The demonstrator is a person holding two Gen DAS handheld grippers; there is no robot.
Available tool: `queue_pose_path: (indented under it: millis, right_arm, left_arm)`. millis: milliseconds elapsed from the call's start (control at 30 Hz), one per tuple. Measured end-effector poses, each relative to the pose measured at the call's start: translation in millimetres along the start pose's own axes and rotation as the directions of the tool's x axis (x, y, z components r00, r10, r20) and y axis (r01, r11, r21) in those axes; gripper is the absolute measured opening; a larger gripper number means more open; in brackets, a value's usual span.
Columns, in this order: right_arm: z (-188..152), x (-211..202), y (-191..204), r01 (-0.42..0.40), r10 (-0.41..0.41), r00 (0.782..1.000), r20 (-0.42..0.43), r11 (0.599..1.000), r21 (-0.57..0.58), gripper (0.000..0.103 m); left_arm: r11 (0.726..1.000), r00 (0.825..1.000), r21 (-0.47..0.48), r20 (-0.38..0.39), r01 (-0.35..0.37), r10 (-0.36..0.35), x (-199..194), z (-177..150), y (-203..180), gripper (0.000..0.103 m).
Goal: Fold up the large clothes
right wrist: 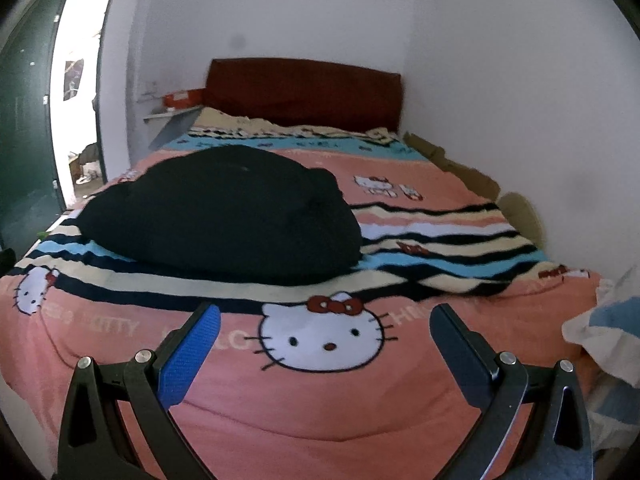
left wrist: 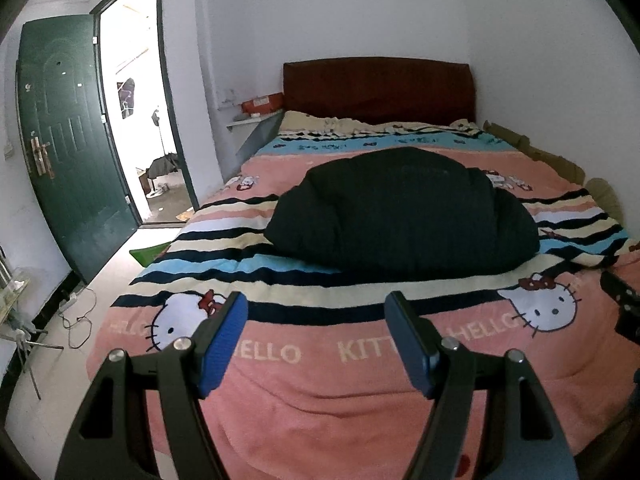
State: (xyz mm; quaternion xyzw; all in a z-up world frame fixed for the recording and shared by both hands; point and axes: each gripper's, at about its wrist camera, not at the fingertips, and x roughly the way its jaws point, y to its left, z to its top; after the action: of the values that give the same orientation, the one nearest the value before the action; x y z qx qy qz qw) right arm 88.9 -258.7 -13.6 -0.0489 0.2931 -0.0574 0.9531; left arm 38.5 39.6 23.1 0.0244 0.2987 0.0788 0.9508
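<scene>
A bulky black garment [left wrist: 400, 212] lies in a folded heap in the middle of the bed; it also shows in the right wrist view [right wrist: 224, 216]. My left gripper [left wrist: 316, 312] is open and empty, held over the foot of the bed, well short of the garment. My right gripper [right wrist: 324, 320] is open and empty, also over the foot of the bed, short of the garment and to its right. Part of the right gripper [left wrist: 624, 312] shows at the right edge of the left wrist view.
The bed carries a pink Hello Kitty blanket [left wrist: 320, 400] and a dark red headboard [left wrist: 380, 88]. A green door [left wrist: 68, 140] stands open at the left. Cables [left wrist: 76, 316] lie on the floor. Light folded cloth [right wrist: 608, 340] lies at the bed's right corner.
</scene>
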Motion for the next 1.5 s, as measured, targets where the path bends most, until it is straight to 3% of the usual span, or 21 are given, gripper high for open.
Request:
queue_pose_path:
  millis: [533, 1500]
  right_arm:
    - [-1.1, 12.1, -16.6, 0.029, -0.028, 1.0, -0.009, 0.999, 0.024, 0.103]
    - [-10.4, 15.2, -9.4, 0.028, -0.028, 0.999, -0.036, 1.0, -0.005, 0.102]
  left_arm:
    - [0.999, 0.999, 0.043, -0.051, 0.008, -0.006, 25.3, -9.2, -16.2, 0.069]
    - [0.999, 0.998, 0.04, -0.055, 0.007, -0.005, 29.9, -15.8, -7.6, 0.069]
